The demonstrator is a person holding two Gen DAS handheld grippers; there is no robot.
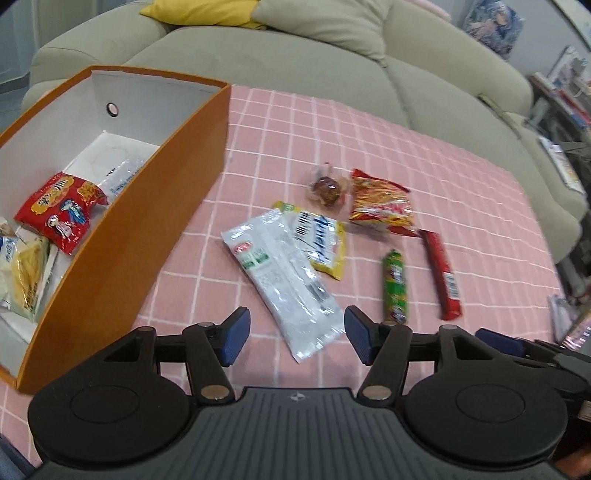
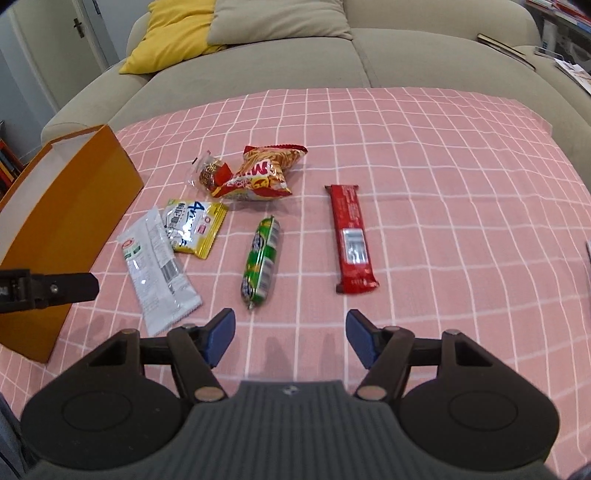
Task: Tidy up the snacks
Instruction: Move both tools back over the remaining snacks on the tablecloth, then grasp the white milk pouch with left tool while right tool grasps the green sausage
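Observation:
An orange box point(image 1: 122, 236) point(image 2: 70, 221) stands at the left of the pink checked cloth point(image 2: 443, 184); inside lie a red snack bag point(image 1: 59, 214) and a pale yellow packet point(image 1: 26, 277). Loose on the cloth are a long white packet point(image 1: 284, 277) point(image 2: 155, 266), a yellow-and-white packet point(image 1: 321, 240) point(image 2: 194, 225), a green roll point(image 1: 395, 288) point(image 2: 260, 258), a red bar point(image 1: 441, 273) point(image 2: 352, 236), an orange-red chip bag point(image 1: 380, 203) point(image 2: 262, 173) and a clear-wrapped brown sweet point(image 1: 327, 186) point(image 2: 208, 171). My left gripper point(image 1: 297, 338) hangs open over the white packet's near end. My right gripper point(image 2: 290, 338) is open above bare cloth, nearer than the green roll and red bar.
A grey-green sofa point(image 2: 332, 55) with a yellow cushion point(image 2: 173, 33) runs along the far side of the cloth. Shelves with books point(image 1: 569, 92) stand at the right. The left gripper's finger point(image 2: 55, 286) shows at the left edge of the right wrist view.

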